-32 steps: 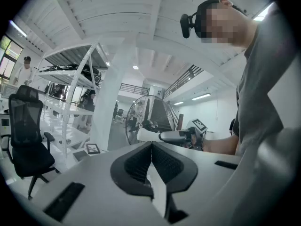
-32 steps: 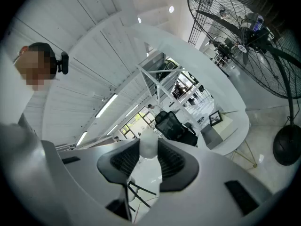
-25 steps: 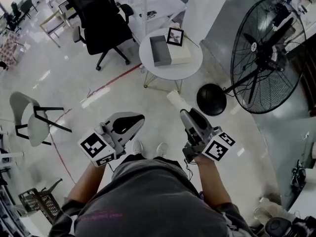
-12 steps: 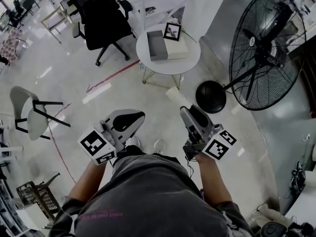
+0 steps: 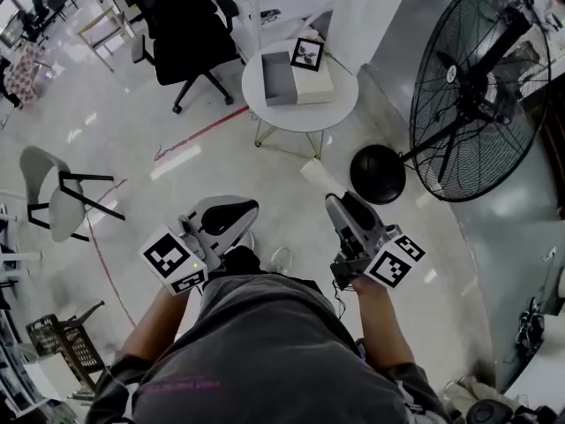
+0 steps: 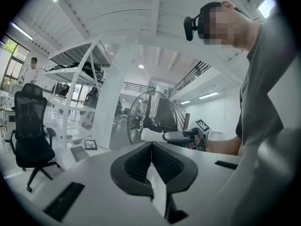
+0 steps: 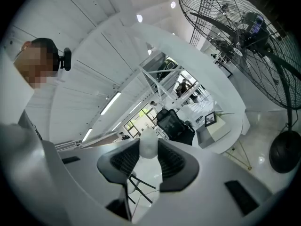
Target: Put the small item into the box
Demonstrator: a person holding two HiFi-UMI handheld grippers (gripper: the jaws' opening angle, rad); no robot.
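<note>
Holding small white item (image 5: 316, 176) in R gripper (image 5: 333, 203), long axis fwd; L gripper (image 5: 248, 208) closed, empty; box (image 5: 275, 66) on round table (image 5: 305, 124) ahead, well apart, slightly left of R.

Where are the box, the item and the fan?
box (image 5: 277, 79), head view, on its grey inside floor.
item (image 7: 149, 147), right gripper view, on its white rounded body.
fan (image 5: 378, 175), head view, on its round black base.
</note>
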